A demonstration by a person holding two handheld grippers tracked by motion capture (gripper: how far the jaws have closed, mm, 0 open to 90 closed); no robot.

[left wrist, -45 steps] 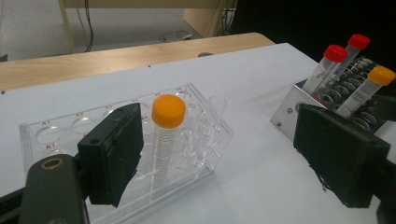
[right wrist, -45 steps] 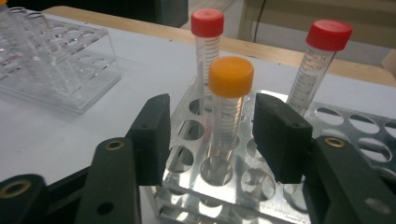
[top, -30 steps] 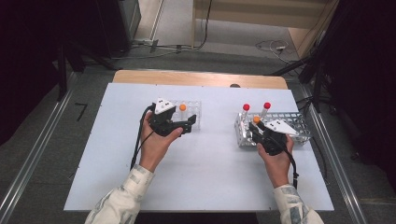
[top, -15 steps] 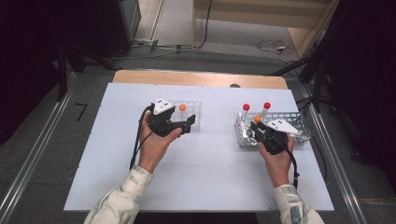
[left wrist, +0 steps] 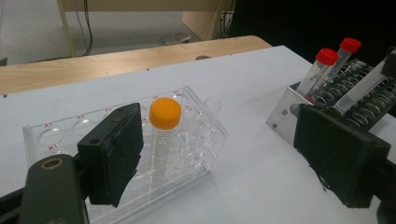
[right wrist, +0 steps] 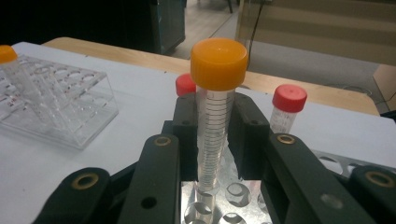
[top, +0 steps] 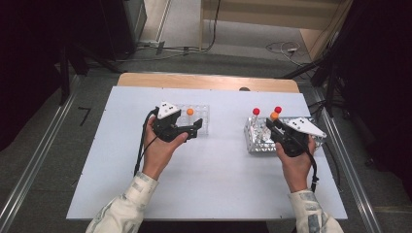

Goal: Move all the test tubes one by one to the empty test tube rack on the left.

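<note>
1. Two racks stand on the white desk (top: 218, 184): a clear plastic rack (top: 197, 118) at the left and a metal rack (top: 257, 138) at the right. The work in hand is to carry tubes from the metal rack to the clear one.
2. The right tool (right wrist: 215, 135) is closed on an orange-capped tube (right wrist: 215, 93); its two black pads press the clear body just under the cap. The jaws have just been closing, with this tube between them. The bottom of the tube is at the holes of the metal rack, so I judge that the lifting-out step is now in hand.
3. Two red-capped tubes (left wrist: 334, 60) stay in the metal rack, just behind the held tube, and they lean a little.
4. The left tool (left wrist: 224, 154) is wide open and holds nothing. It rests at the near edge of the clear rack, where another orange-capped tube (left wrist: 163, 135) stands upright in one hole.
5. The next move, as I judge it, calls for a straight lift until the tube is free of its hole, without touching the red-capped neighbours. After this the tube must go to the left and down into a free hole of the clear rack, kept upright.
6. The desk is pale and plain, with a wooden edge (top: 209, 81) at the far side.
7. Around it there are a grey floor with cables (top: 282, 47), metal rails at both sides, and dark equipment at the far left and right.
</note>
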